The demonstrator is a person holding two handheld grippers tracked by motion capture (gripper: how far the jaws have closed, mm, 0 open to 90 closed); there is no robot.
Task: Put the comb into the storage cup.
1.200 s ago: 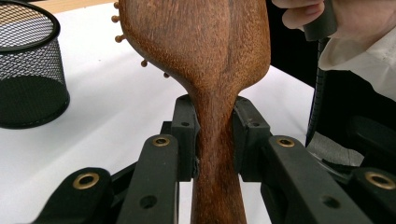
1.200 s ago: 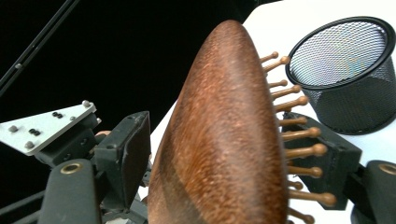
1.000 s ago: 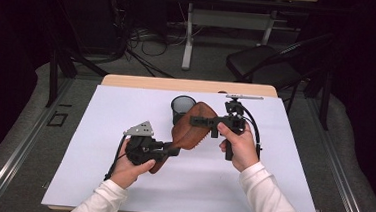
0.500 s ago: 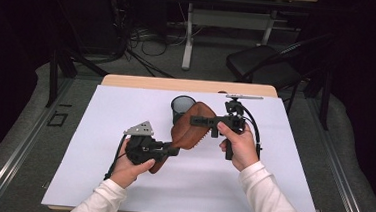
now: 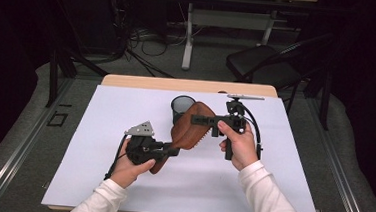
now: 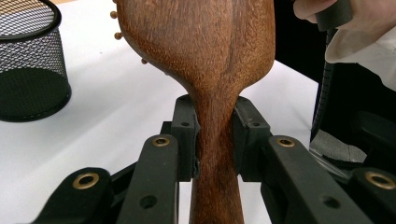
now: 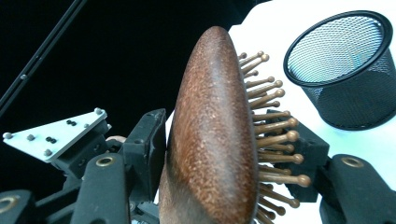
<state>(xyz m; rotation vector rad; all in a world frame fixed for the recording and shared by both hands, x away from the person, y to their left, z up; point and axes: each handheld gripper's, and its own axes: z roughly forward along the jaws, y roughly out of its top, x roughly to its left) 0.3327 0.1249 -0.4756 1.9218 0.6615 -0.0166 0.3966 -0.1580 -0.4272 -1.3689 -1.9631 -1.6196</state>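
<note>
Standing at the middle of the high view, a black mesh cup [image 5: 182, 108] rests upright on the white tabletop [image 5: 99, 130], nothing visible inside it. Just beside it, a wooden hairbrush [image 5: 190, 131] hangs above the tabletop: the left tongs [image 5: 173, 150] pinch its handle, while the right tongs [image 5: 196, 119], just closing, straddle its head.
</note>
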